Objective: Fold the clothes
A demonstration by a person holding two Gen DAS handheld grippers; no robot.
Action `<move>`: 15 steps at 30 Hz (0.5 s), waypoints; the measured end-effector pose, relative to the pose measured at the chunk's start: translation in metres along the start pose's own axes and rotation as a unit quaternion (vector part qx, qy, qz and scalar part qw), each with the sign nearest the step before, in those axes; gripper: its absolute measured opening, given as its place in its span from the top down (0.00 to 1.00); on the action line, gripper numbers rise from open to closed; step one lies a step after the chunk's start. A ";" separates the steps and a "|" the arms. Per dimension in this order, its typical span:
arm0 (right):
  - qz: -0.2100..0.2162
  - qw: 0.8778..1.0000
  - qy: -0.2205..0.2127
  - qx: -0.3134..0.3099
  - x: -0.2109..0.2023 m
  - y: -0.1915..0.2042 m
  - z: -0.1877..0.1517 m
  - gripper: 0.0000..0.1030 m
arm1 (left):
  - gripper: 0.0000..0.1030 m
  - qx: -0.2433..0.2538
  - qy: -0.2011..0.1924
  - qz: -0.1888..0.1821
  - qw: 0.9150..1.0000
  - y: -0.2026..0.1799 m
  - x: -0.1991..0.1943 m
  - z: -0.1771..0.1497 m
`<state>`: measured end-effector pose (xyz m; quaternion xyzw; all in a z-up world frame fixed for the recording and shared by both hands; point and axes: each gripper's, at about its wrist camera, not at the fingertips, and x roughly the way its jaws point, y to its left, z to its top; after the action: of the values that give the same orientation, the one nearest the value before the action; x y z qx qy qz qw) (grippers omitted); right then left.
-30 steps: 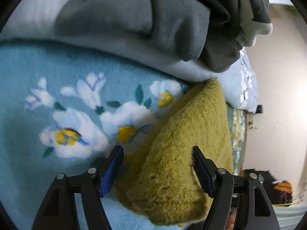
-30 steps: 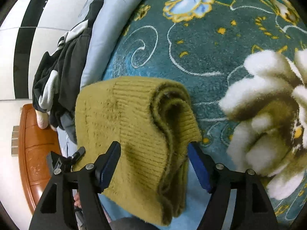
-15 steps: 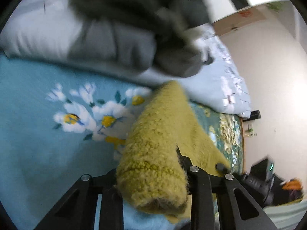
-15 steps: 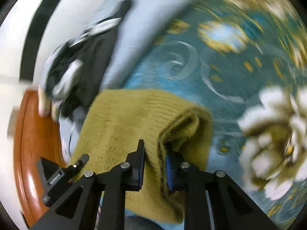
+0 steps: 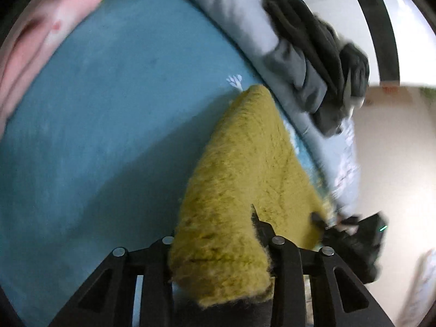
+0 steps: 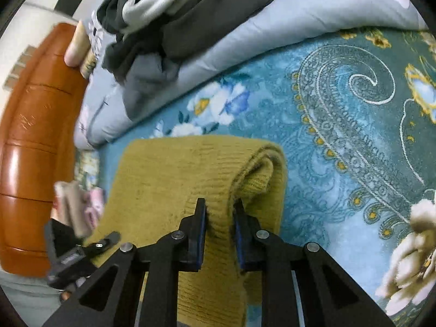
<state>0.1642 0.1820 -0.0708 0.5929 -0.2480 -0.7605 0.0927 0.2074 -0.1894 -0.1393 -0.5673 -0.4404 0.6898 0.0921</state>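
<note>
Both grippers are clamping down at lower centre of their frames: the left gripper (its fingers largely buried in fabric) and the right gripper, jaws nearly closed on cloth.

A teal flowered blanket covers the bed, a pale grey quilt lies behind, beside an orange wooden headboard.

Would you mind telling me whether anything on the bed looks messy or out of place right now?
The dark grey clothes lie in a crumpled, unfolded heap on the pale blue duvet. The yellow sweater looks neatly folded, clamped by the left gripper and right gripper.
</note>
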 end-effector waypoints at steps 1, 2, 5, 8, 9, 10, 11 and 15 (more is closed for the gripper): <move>-0.007 1.000 -0.003 -0.007 0.000 0.001 -0.002 0.81 | 0.63 -0.015 0.004 -0.009 1.000 0.005 -0.001 0.000; -0.011 1.000 -0.004 -0.010 -0.002 0.000 -0.004 0.80 | 0.62 -0.005 0.009 0.001 1.000 0.001 -0.001 0.001; -0.023 1.000 -0.007 -0.016 -0.006 -0.005 -0.007 0.76 | 0.55 0.017 0.013 0.027 0.999 -0.009 -0.008 -0.001; -0.010 1.000 -0.018 0.014 -0.016 -0.024 -0.009 0.76 | 0.53 0.021 -0.001 0.047 0.999 -0.012 -0.022 -0.009; -0.006 0.999 -0.022 0.024 -0.019 -0.030 -0.010 0.76 | 0.51 0.023 -0.006 0.054 0.998 -0.013 -0.027 -0.012; -0.001 0.999 -0.025 0.035 -0.023 -0.037 -0.010 0.76 | 0.49 0.024 -0.011 0.060 0.998 -0.014 -0.032 -0.015; 0.003 0.999 -0.029 0.045 -0.026 -0.043 -0.011 0.75 | 0.47 0.026 -0.016 0.067 0.997 -0.015 -0.037 -0.017; 0.050 0.995 -0.034 0.078 -0.032 -0.066 -0.018 0.63 | 0.44 0.032 -0.034 0.093 0.995 -0.018 -0.057 -0.028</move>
<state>0.2009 0.2480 -0.0789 0.5588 -0.3389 -0.7531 0.0758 0.2442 -0.2007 -0.0854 -0.5784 -0.3667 0.7281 0.0302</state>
